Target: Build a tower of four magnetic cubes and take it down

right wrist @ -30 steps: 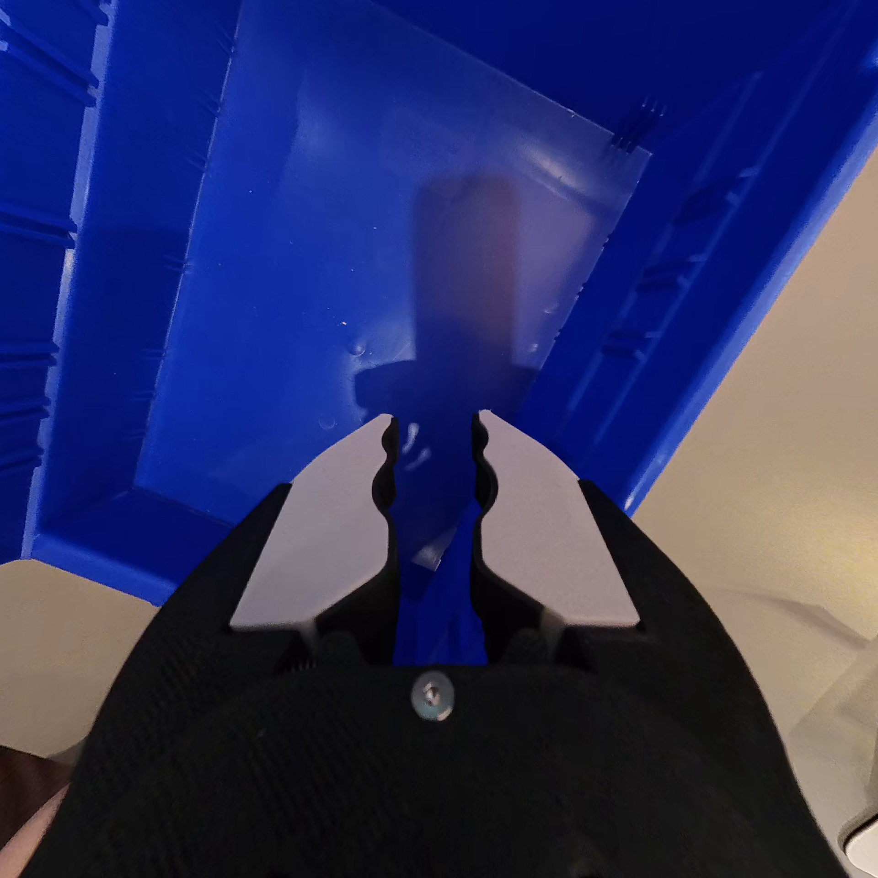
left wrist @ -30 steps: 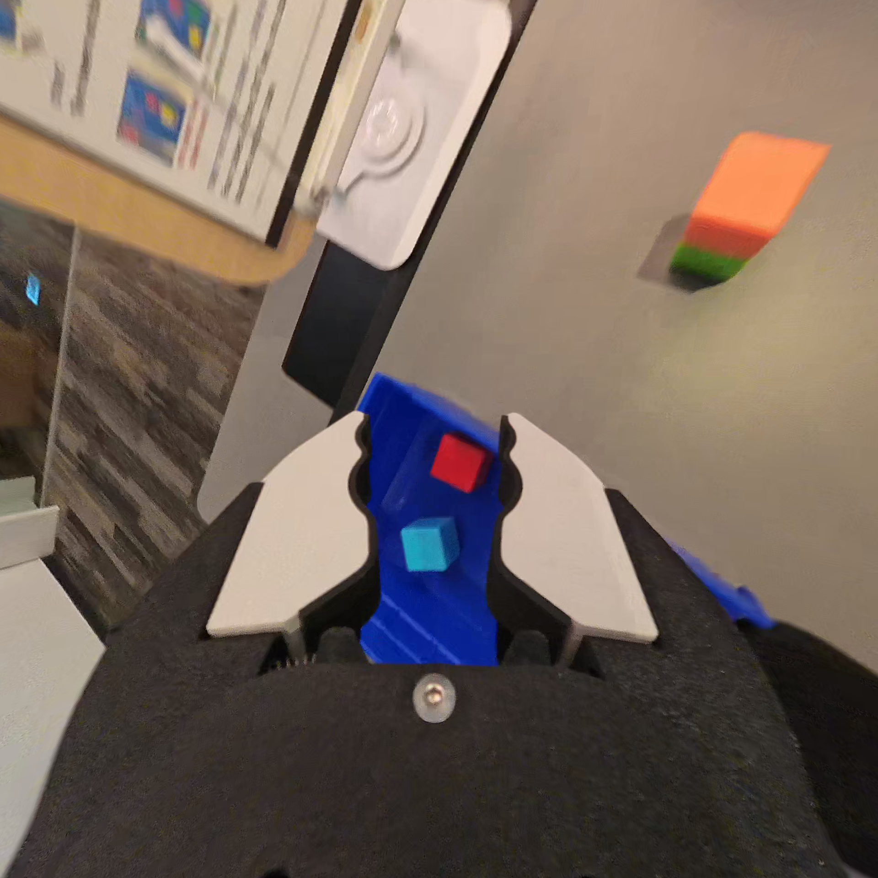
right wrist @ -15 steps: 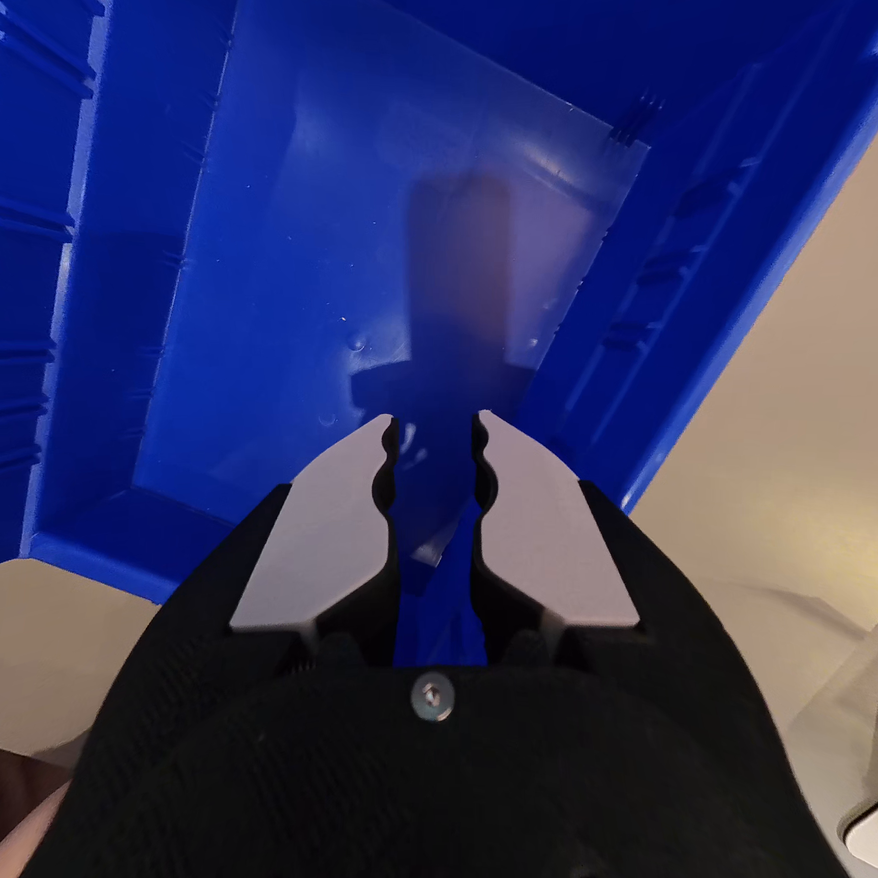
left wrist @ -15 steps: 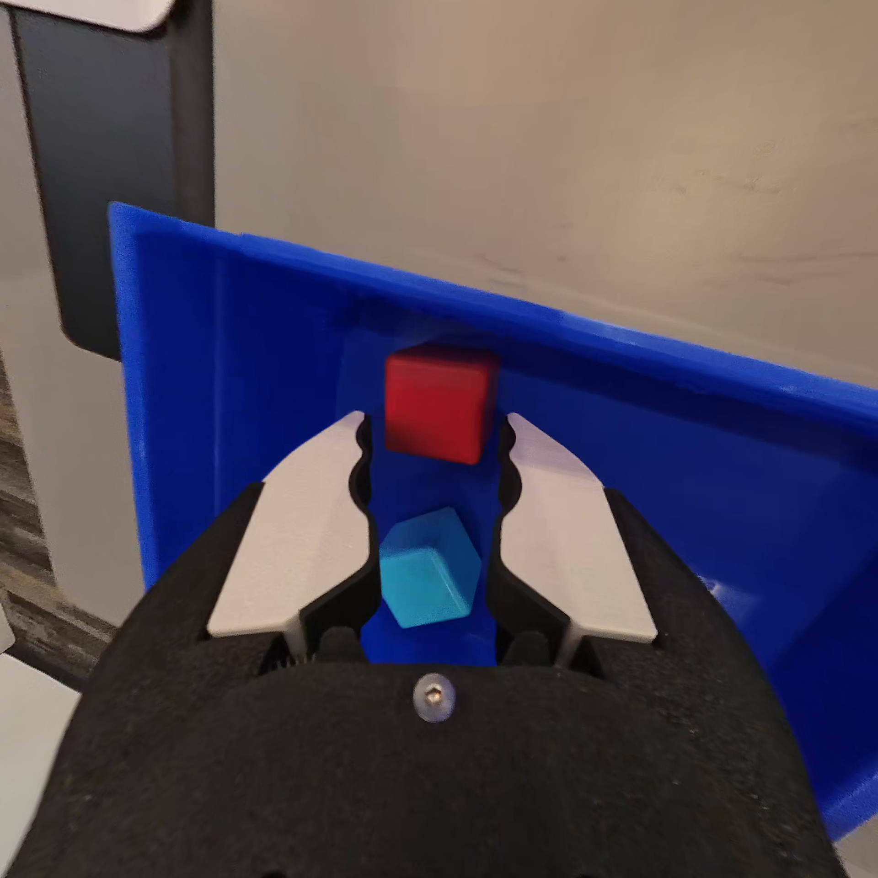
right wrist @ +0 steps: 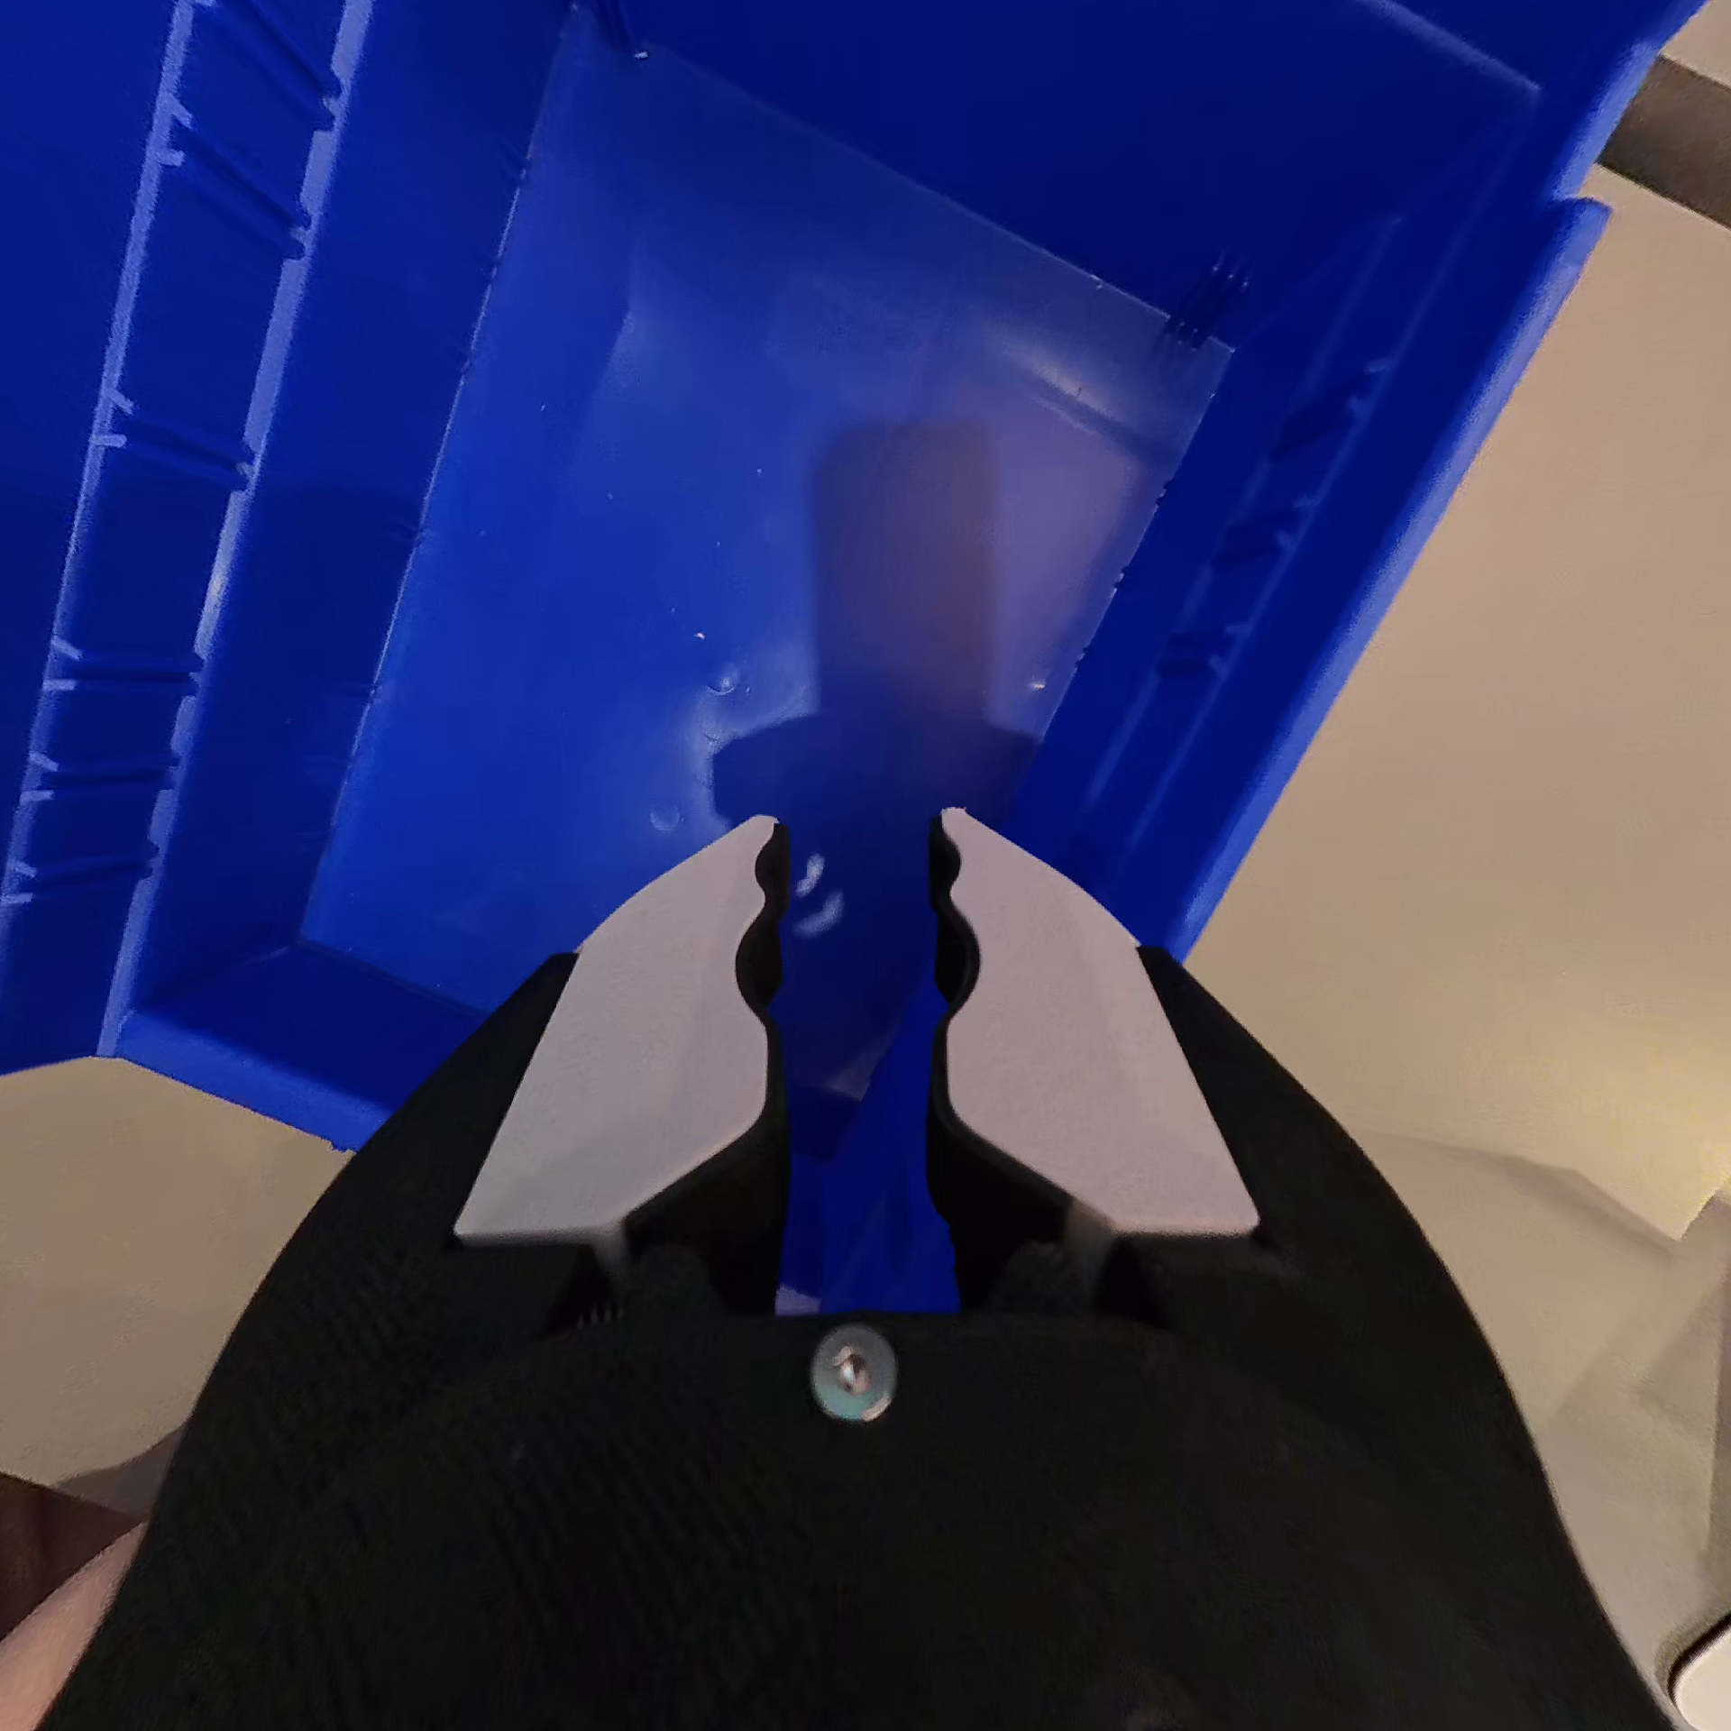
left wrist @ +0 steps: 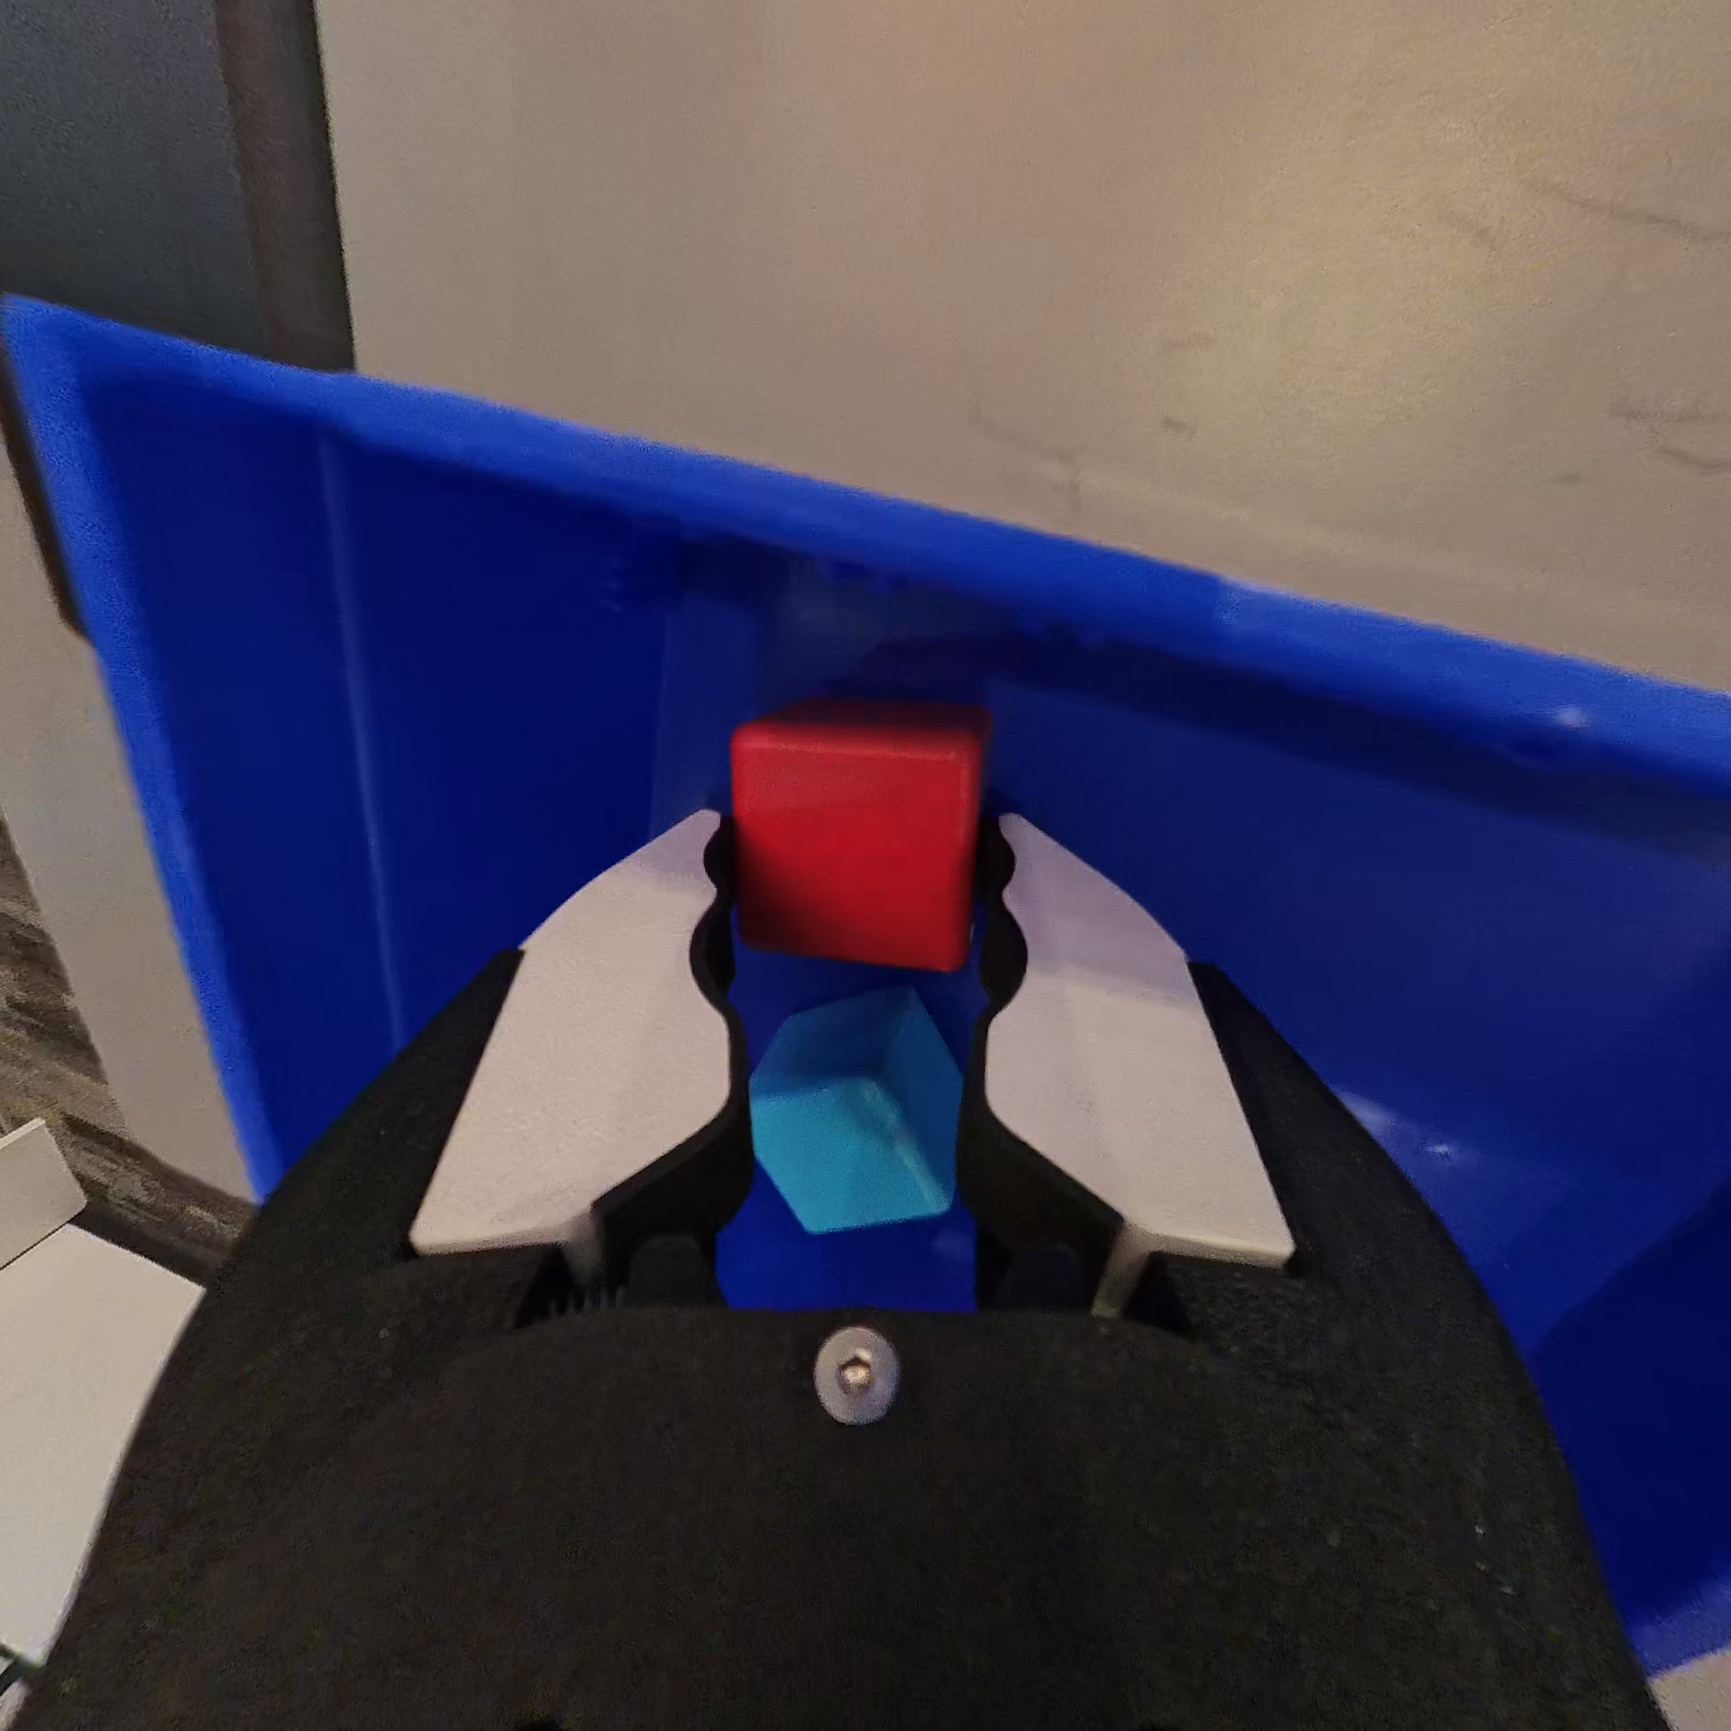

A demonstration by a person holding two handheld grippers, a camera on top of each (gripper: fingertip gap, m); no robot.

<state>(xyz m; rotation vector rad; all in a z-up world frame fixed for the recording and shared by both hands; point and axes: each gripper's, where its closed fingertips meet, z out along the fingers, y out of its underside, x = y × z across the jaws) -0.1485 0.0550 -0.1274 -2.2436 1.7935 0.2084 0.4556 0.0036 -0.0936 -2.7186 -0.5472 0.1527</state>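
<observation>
In the left wrist view a red cube (left wrist: pixel 852 834) and a cyan cube (left wrist: pixel 848 1119) lie inside a blue bin (left wrist: pixel 421 749). My left gripper (left wrist: pixel 857 829) is open and reaches into the bin. The red cube sits right between its fingertips (left wrist: pixel 656 871) and nearly fills the gap; the cyan cube lies tilted farther back between the fingers. My right gripper (right wrist: pixel 857 824) is open by a narrow gap, empty, and hovers over the bare floor of a blue bin (right wrist: pixel 609 562), where its shadow falls. No cubes show in the right wrist view.
The bin stands on a beige table (left wrist: pixel 1124 281). A dark post (left wrist: pixel 281 187) rises behind the bin's left end. A white object (left wrist: pixel 66 1330) lies at the lower left. Another white object (right wrist: pixel 1700 1311) sits at the right edge of the right wrist view. Some 60 centimetres of space lies between my two pairs of fingers.
My left gripper has swung toward the bin and moved in, so the red cube is now between its fingertips. The orange-on-green stack has left the view. The right gripper has barely moved.
</observation>
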